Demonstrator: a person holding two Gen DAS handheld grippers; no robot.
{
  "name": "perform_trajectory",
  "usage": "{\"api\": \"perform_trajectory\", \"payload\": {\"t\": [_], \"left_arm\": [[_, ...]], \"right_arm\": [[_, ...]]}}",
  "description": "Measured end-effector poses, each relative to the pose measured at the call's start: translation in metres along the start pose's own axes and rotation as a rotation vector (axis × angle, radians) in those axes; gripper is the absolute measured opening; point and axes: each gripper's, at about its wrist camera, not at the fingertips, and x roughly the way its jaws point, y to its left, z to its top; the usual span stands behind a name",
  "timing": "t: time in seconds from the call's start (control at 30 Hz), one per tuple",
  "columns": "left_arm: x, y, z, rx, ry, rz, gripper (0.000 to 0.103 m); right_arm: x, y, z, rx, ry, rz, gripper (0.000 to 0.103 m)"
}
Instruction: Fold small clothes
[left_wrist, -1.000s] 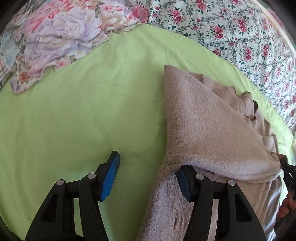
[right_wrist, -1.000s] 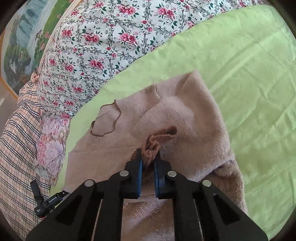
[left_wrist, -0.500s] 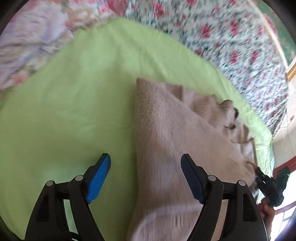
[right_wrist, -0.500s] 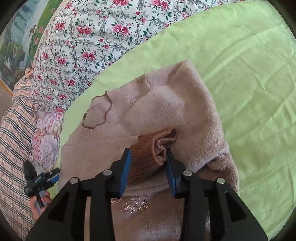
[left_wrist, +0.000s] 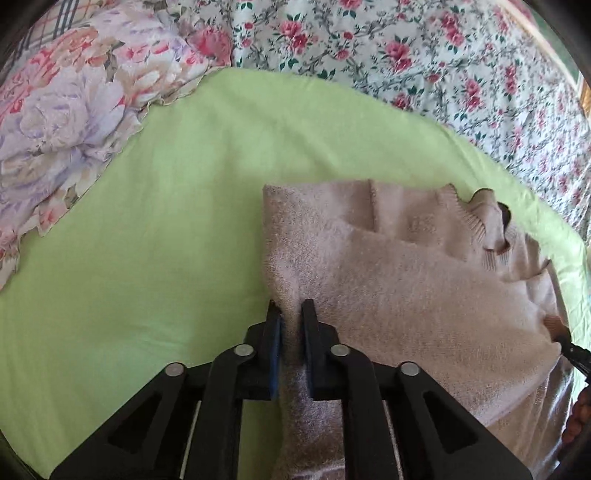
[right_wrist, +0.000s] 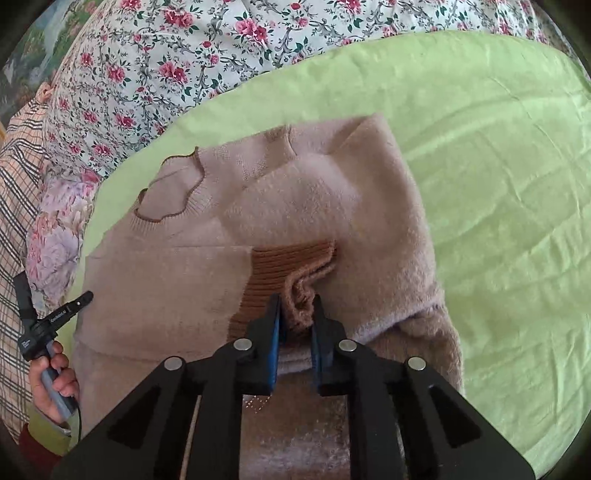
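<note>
A fuzzy beige sweater (left_wrist: 399, 280) lies on a light green sheet (left_wrist: 166, 229), with one sleeve folded across its body. My left gripper (left_wrist: 291, 314) is shut on the sweater's folded left edge. In the right wrist view the sweater (right_wrist: 314, 199) shows its scalloped collar at the left and a brown ribbed cuff (right_wrist: 288, 266) in the middle. My right gripper (right_wrist: 297, 306) is shut on the bunched end of that cuff.
A flowered pillow (left_wrist: 66, 122) lies at the left and a rose-print cover (left_wrist: 406, 55) runs along the back. A plaid cloth (right_wrist: 18, 206) lies at the far left of the right wrist view. The person's hand holds the other gripper's handle (right_wrist: 48, 325).
My left gripper was open beside the sweater and has closed on its folded edge. My right gripper opened around the cuff half a second ago and has closed on it again.
</note>
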Motion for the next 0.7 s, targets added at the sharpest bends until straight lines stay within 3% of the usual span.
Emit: {"api": "perform_trajectory", "payload": {"t": [0.03,0.1,0.17,0.3,0.37,0.43,0.6,0.7], "left_arm": [[-0.004,0.001,0.001,-0.002,0.0,0.004,0.023],[-0.016,0.003,0.005,-0.002,-0.014,0.004,0.048],[-0.029,0.001,0.011,0.037,-0.055,0.001,0.058],[-0.034,-0.022,0.036,0.212,-0.098,0.022,0.06],[-0.026,-0.036,0.054,0.284,-0.09,-0.024,0.072],[-0.007,-0.055,0.076,0.37,-0.068,-0.058,0.075],[0.051,-0.084,0.107,0.523,0.062,-0.092,0.078],[0.085,-0.087,0.101,0.585,0.171,-0.127,0.074]], "right_arm": [[-0.007,-0.001,0.0,0.0,-0.017,0.001,0.029],[-0.022,-0.003,0.005,-0.013,-0.067,0.017,0.036],[-0.029,-0.001,0.019,-0.068,-0.089,0.037,0.037],[-0.014,0.015,0.06,-0.207,-0.071,0.018,0.039],[0.009,0.028,0.086,-0.293,-0.035,0.01,0.054],[0.027,0.039,0.105,-0.377,-0.016,0.013,0.065],[0.079,0.059,0.133,-0.579,0.052,-0.011,0.069],[0.11,0.054,0.135,-0.594,0.147,0.012,0.069]]}}
